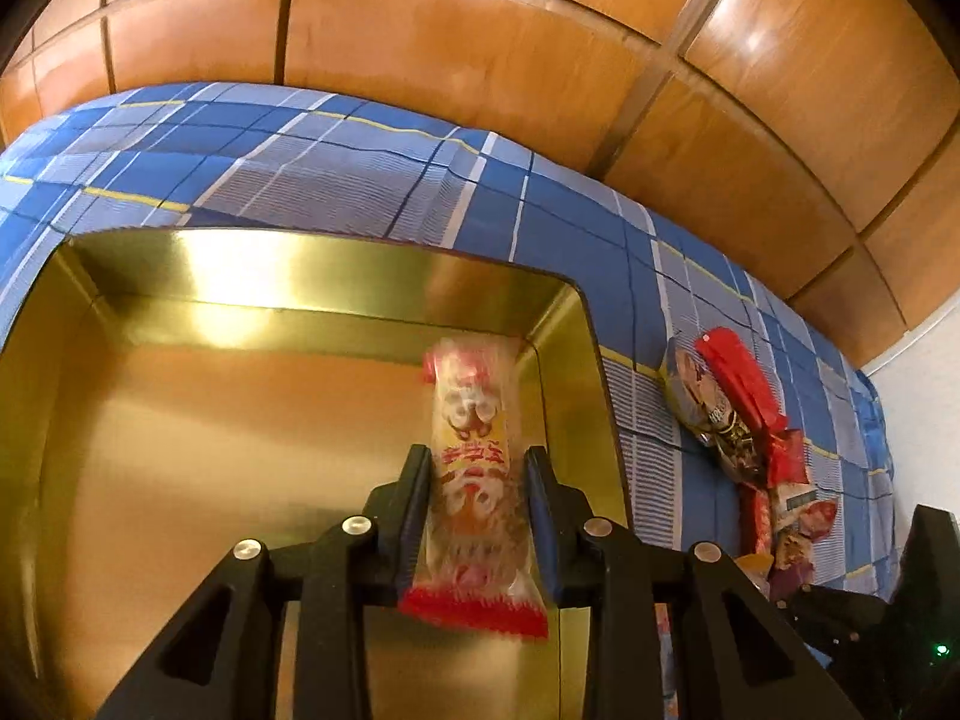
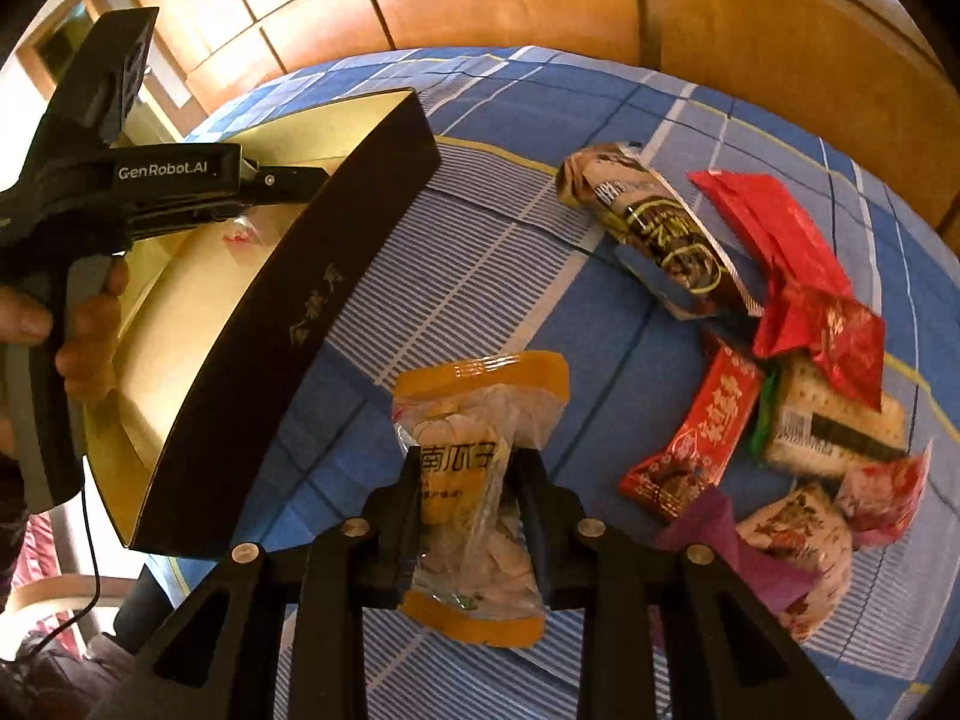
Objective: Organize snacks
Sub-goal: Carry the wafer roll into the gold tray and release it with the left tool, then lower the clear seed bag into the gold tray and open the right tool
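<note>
Black fingers [image 1: 414, 498] of the left gripper [image 1: 478, 501] clamp a crinkly clear-and-red packet [image 1: 471, 480] over the glossy gold tin [image 1: 180, 420]; the right gripper [image 2: 465, 501] pinches an orange-edged pouch [image 2: 480, 420], seemingly seeds, loose wrappers [image 2: 810, 360] at two o'clock.

The box [image 1: 180, 432] was lined in glossy gold metal, dark and shiny outside. The snack wrappers [image 2: 774, 252] were of crinkled, glossy plastic. The checked cloth [image 1: 360, 168] was matt; the wood panels [image 1: 480, 48] were polished.

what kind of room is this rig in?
Looks like a home, probably a bedroom: a blue plaid sheet covers the work surface, wood panelling stands behind it, and loose snack packets lie beside a gold-lined box.
</note>
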The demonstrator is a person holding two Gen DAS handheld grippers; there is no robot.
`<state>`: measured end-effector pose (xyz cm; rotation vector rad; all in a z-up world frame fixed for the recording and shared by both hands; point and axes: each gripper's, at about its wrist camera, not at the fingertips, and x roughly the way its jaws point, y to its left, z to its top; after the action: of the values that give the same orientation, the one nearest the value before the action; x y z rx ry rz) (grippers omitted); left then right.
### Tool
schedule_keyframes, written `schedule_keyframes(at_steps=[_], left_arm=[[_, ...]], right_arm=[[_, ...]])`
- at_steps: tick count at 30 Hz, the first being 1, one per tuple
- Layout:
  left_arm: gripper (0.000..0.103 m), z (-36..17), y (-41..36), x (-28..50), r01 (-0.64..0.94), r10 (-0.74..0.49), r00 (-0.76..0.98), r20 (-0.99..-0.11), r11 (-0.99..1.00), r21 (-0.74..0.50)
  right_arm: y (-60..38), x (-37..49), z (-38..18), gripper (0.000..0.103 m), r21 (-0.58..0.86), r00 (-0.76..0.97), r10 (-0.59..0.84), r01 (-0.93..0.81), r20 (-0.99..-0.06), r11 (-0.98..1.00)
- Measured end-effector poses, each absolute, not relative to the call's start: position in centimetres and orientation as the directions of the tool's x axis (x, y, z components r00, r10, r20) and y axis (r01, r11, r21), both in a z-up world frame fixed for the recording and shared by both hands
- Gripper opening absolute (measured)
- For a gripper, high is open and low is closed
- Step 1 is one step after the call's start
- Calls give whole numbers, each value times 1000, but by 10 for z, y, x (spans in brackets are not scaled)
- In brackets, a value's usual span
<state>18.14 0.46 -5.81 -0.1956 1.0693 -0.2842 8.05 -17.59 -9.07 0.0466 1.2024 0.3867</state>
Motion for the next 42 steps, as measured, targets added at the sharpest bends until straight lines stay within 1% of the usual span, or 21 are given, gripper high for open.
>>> schedule_keyframes(at_steps=[6, 10, 16, 20, 25, 27, 35, 42], left_arm=[[33, -48, 12, 166, 131, -296, 490, -820, 955, -267], [34, -39, 22, 137, 115, -232, 534, -813, 973, -202], [41, -27, 42, 87, 57, -141, 591, -794, 990, -132], [48, -18, 57, 63, 23, -107, 626, -772, 993, -119], [50, -10, 68, 43, 8, -96, 650, -754, 993, -119], [53, -9, 71, 38, 3, -94, 653, -752, 993, -122], [54, -13, 80, 30, -16, -88, 649, -756, 991, -129], [54, -17, 89, 28, -39, -83, 644, -760, 989, -141]], right_arm=[[-174, 74, -91, 31, 235, 322, 314, -261, -893, 936], [-173, 66, -91, 31, 216, 350, 302, -264, -887, 940], [-170, 61, -91, 31, 191, 379, 276, -247, -883, 950], [-169, 61, -89, 30, 177, 398, 256, -224, -881, 958], [-166, 57, -84, 30, 158, 416, 228, -196, -880, 968], [-165, 56, -82, 29, 152, 420, 218, -185, -881, 971], [-165, 52, -57, 29, 148, 469, 214, -172, -857, 974], [-139, 48, -13, 29, 167, 536, 278, -246, -797, 955]])
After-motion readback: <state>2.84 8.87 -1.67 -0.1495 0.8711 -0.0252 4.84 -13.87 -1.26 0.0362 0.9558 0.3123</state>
